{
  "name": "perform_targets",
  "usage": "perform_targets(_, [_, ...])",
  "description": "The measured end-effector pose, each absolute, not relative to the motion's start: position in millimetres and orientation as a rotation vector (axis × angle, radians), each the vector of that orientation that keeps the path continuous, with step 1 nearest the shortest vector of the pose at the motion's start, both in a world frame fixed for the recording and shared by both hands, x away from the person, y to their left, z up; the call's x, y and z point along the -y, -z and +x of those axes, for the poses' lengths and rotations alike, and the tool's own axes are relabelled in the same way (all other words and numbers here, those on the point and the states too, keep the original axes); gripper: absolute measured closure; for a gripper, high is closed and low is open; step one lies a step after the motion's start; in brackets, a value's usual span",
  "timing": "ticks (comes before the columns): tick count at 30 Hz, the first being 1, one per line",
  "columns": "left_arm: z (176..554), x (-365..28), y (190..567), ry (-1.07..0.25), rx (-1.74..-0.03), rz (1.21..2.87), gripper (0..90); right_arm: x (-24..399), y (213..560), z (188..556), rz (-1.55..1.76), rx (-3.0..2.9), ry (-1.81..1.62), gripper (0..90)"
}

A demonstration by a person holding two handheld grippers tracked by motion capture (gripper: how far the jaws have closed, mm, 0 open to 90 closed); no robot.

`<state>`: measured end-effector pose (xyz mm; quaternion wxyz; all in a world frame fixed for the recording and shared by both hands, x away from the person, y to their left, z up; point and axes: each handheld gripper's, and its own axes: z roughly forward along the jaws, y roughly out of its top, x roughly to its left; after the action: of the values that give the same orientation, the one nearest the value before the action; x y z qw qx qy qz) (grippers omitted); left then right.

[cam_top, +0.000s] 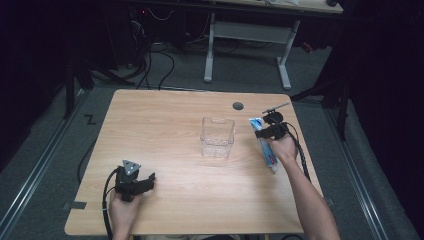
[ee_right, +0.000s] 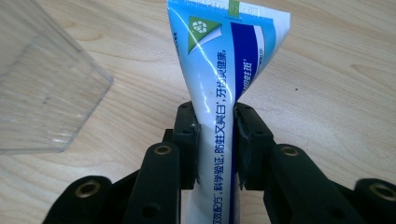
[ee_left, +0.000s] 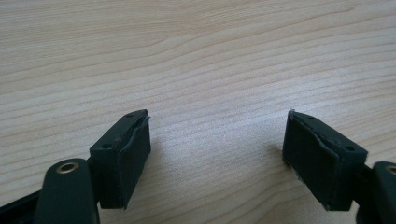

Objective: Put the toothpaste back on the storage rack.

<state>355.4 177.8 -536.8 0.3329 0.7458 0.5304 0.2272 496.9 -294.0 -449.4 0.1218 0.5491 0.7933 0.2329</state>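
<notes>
Centrally on the wooden counter (cam_top: 175,125) stands a clear plastic container (cam_top: 217,136), upright, open at the top, with nothing visible inside it; the wood grain shows through its walls. Right hand-held gripper (cam_top: 268,131) sits just to the container's right, jaws closed on a blue-and-white toothpaste tube (cam_top: 264,142). In the right gripper view the tube (ee_right: 223,93) runs up between the two black pads, pinched at mid-body, its flat crimped end pointing away from the camera; a green triangle with a recycling mark and printed characters show on its face. The container's clear edge (ee_right: 51,93) shows at the left of that view, near the tube but apart from it. From the high view the tube's far end lies close to the container's right wall, not touching. Left hand-held gripper (cam_top: 140,182) rests at the near left of the counter, well apart from the container, jaws spread wide. In the left gripper view its pads (ee_left: 133,154) frame only bare wood (ee_left: 210,70).
</notes>
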Motion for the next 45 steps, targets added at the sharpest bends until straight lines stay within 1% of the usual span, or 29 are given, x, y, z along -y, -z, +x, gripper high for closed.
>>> perform_targets(6, [356, -178, 537, -0.594, -1.390, 1.946, 24.2, 307, 437, 482, 1.563, -2.316, -0.752, 73.0])
perform_targets(12, [356, -178, 537, -0.595, -1.390, 1.945, 24.1, 310, 424, 469, 1.529, -2.314, -0.848, 73.0])
perform_targets(19, [356, -178, 537, -0.595, -1.392, 1.944, 24.1, 310, 420, 465, 1.495, -2.329, -0.905, 73.0])
perform_targets(26, [356, -178, 537, -0.595, -1.395, 1.942, 24.1, 308, 423, 457, 1.473, -2.326, -0.958, 73.0])
perform_targets(33, [356, -178, 537, -0.593, -1.392, 1.944, 23.8, 303, 410, 439, 1.407, -2.307, -1.045, 72.9])
perform_targets(45, [356, -179, 537, -0.589, -1.391, 1.941, 23.8, 289, 392, 427, 1.330, -2.296, -1.119, 73.0])
